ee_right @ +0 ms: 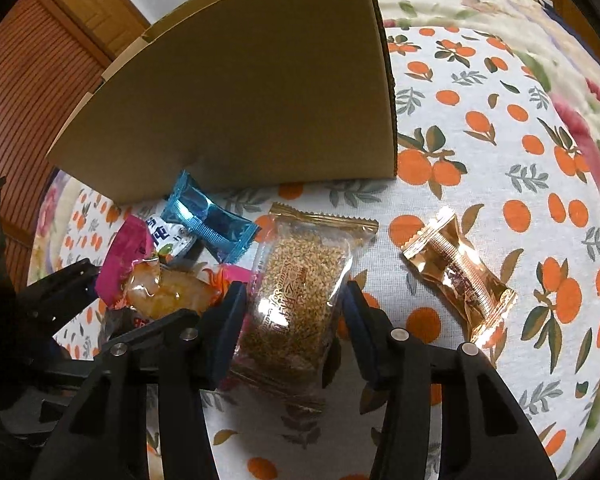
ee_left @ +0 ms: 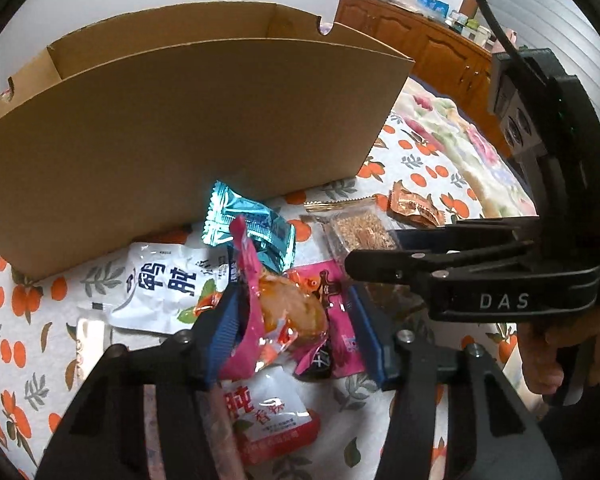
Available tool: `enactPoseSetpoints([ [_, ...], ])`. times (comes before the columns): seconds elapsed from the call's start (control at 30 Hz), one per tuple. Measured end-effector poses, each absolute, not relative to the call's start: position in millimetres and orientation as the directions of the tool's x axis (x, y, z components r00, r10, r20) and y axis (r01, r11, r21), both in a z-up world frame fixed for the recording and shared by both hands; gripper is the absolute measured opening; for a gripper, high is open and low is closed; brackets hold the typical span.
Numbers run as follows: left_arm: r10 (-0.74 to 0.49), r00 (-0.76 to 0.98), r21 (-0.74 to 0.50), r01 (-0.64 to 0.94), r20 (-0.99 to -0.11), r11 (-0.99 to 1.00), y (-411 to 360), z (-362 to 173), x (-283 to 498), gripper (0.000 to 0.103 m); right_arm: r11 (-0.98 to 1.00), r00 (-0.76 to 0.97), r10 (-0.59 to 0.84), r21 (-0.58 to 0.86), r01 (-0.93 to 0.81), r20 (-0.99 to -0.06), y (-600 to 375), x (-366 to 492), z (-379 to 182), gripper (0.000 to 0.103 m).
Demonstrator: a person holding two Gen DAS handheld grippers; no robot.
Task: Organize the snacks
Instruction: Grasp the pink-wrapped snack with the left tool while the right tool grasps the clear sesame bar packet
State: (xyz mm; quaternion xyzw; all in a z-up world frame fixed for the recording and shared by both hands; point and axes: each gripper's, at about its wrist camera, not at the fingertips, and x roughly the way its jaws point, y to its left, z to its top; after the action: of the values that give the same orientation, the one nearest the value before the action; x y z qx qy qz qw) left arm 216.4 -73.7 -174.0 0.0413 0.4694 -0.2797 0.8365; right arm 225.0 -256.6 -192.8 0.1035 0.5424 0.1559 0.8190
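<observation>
An open cardboard box (ee_left: 188, 128) stands on the orange-print cloth; it also shows in the right wrist view (ee_right: 252, 92). Snack packs lie in front of it. My left gripper (ee_left: 296, 332) is open around a pink pack with an orange snack (ee_left: 284, 312), which leans on its left finger. My right gripper (ee_right: 294, 312) is open, its fingers either side of a clear sesame bar pack (ee_right: 296, 292) lying on the cloth. The right gripper also shows in the left wrist view (ee_left: 380, 260).
A teal wrapper (ee_left: 248, 224), white packs with Chinese print (ee_left: 168, 292) and a second pink pack (ee_left: 340, 320) lie close by. A copper wrapper (ee_right: 460, 272) lies to the right. A wooden cabinet (ee_left: 420, 44) stands behind. A floral quilt (ee_left: 460, 140) borders the cloth.
</observation>
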Motion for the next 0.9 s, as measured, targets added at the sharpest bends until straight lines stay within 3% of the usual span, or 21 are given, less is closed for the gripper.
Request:
enactPoseSetpoints([
  [0.03, -0.409, 0.421, -0.166, 0.503, -0.809, 0.848, -74, -174, 216, 0.037, 0.930, 0.363, 0.368, 0.340, -0.142, -0.856, -257, 225, -193, 0.050],
  [0.07, -0.406, 0.421, -0.155, 0.515, -0.811, 0.843, -75, -173, 216, 0.036, 0.930, 0.364, 0.369, 0.341, -0.141, -0.855, -257, 225, -193, 0.050],
  [0.63, -0.358, 0.436, -0.099, 0.513, -0.826, 0.853, -67, -143, 212, 0.035, 0.938, 0.397, 0.346, 0.307, -0.160, -0.850, -259, 232, -191, 0.055],
  [0.9, -0.345, 0.450, -0.112, 0.467, -0.824, 0.877, -52, -132, 216, 0.035, 0.951, 0.412, 0.300, 0.235, -0.202, -0.860, -237, 234, -193, 0.067],
])
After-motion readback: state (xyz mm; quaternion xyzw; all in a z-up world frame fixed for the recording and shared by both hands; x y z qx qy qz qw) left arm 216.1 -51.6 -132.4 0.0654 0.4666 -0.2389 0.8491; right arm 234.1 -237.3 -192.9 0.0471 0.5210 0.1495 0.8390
